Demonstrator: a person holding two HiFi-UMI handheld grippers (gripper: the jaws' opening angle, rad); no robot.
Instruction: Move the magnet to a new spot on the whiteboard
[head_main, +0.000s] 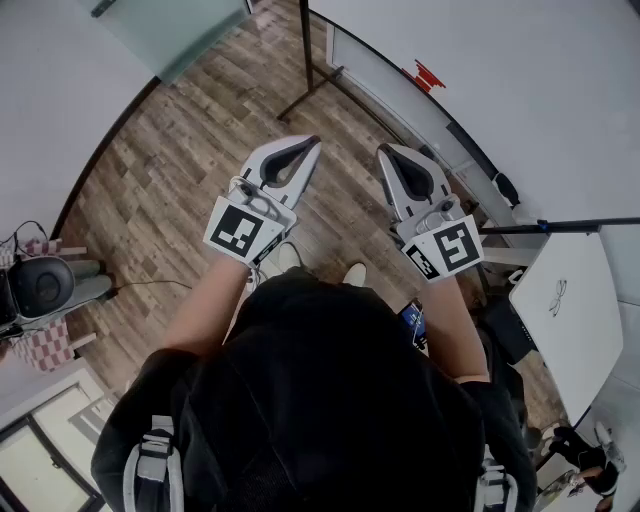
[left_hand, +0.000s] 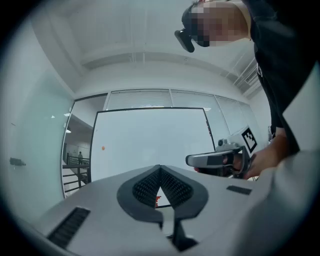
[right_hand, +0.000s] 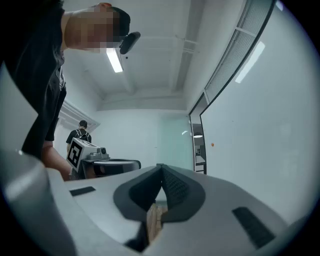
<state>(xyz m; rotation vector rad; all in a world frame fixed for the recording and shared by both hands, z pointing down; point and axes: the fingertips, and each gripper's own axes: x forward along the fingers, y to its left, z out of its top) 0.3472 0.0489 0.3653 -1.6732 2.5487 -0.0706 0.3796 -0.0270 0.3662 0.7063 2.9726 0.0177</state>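
The whiteboard (left_hand: 150, 140), white in a black frame, stands straight ahead in the left gripper view. A small orange magnet (left_hand: 103, 148) sticks to its left part. The right gripper view has the same whiteboard (right_hand: 260, 150) at an angle on the right, with the magnet (right_hand: 212, 145) as a tiny dot. My left gripper (head_main: 308, 148) and right gripper (head_main: 388, 152) are held level side by side, well short of the board. Both have their jaws shut with nothing between them. Each gripper appears in the other's view, the right gripper (left_hand: 215, 160) and the left gripper (right_hand: 107, 165).
A red object (head_main: 427, 75) lies on the board's ledge. The board's black stand leg (head_main: 305, 60) rests on the wood floor. A white table (head_main: 570, 300) is at the right and a dark round seat (head_main: 40, 285) at the left. Another person (right_hand: 80, 132) stands far back.
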